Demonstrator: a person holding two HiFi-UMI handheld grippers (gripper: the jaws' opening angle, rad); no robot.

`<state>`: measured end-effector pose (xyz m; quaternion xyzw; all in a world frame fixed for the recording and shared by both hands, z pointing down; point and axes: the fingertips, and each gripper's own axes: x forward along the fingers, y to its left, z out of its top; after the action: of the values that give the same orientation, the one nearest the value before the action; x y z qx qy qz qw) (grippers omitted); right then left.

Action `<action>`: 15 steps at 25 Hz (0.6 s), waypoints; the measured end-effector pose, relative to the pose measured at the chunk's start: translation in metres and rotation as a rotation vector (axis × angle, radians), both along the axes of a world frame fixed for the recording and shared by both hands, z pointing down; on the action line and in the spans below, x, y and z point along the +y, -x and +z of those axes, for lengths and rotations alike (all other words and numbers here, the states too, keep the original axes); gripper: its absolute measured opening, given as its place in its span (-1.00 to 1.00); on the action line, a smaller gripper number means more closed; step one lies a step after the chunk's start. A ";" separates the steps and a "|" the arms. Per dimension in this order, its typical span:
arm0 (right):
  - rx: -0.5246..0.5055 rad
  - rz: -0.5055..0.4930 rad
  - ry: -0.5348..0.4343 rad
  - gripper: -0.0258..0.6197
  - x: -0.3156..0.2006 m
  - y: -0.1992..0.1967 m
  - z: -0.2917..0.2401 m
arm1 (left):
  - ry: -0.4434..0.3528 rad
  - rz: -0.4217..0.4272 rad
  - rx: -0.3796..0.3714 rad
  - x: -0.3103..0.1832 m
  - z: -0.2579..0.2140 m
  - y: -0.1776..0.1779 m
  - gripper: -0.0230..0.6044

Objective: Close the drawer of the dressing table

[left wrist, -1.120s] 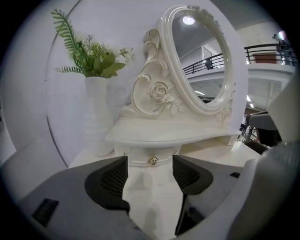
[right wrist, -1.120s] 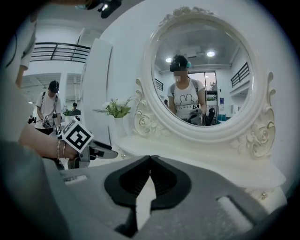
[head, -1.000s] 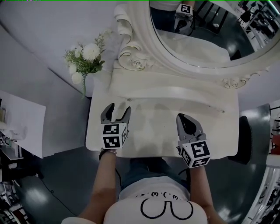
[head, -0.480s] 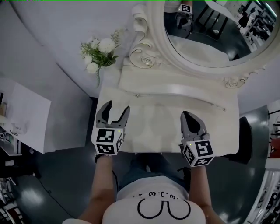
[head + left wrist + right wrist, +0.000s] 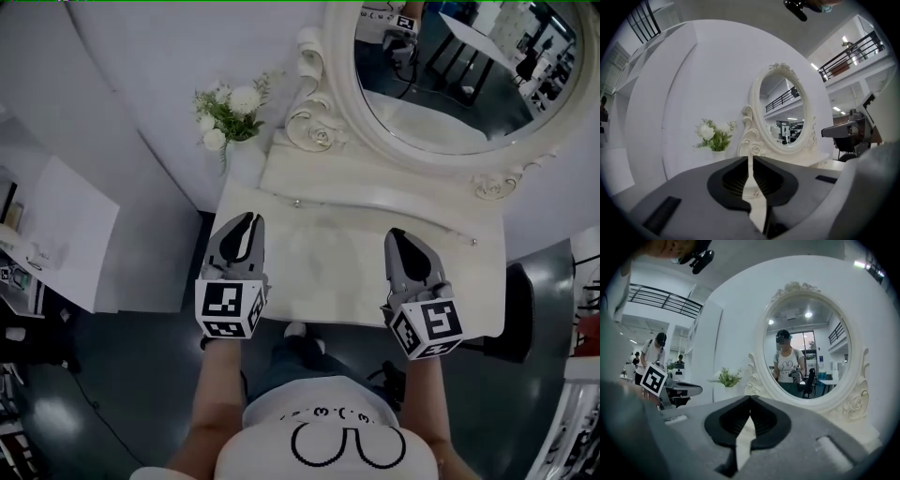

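The white dressing table (image 5: 356, 267) stands below me with its oval mirror (image 5: 450, 75) at the back. No open drawer shows from above; its front is hidden under the tabletop edge. My left gripper (image 5: 247, 219) hovers over the table's left front part, its jaws closing to a thin slit with nothing between them. In the left gripper view the left gripper (image 5: 750, 158) points level at the mirror (image 5: 783, 115). My right gripper (image 5: 399, 234) hovers over the right front part, shut and empty. The right gripper (image 5: 750, 398) also faces the mirror (image 5: 806, 357).
A vase of white flowers (image 5: 232, 112) stands at the table's back left corner. A white side table (image 5: 66, 234) is at the left, and a dark stool (image 5: 520, 309) at the right. My legs stand at the table's front edge.
Both grippers rose and drew back toward the table's front edge. The left jaws went from wide open to nearly together. The right jaws stayed together.
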<state>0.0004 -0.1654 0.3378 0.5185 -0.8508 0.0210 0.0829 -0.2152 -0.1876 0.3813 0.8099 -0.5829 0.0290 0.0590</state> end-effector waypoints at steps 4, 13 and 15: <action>0.012 -0.011 -0.082 -0.92 0.008 -0.003 -0.028 | -0.102 0.018 -0.025 0.016 -0.041 -0.010 -0.93; -0.001 -0.007 -0.240 -0.92 0.019 -0.006 -0.086 | -0.269 0.018 -0.074 0.032 -0.120 -0.016 -0.93; 0.001 -0.004 -0.277 -0.92 0.022 -0.006 -0.099 | -0.294 0.015 -0.078 0.033 -0.131 -0.015 -0.93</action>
<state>0.0066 -0.1434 0.2391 0.5233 -0.8465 -0.0969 0.0109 -0.2004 -0.1542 0.2502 0.8124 -0.5766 -0.0248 -0.0830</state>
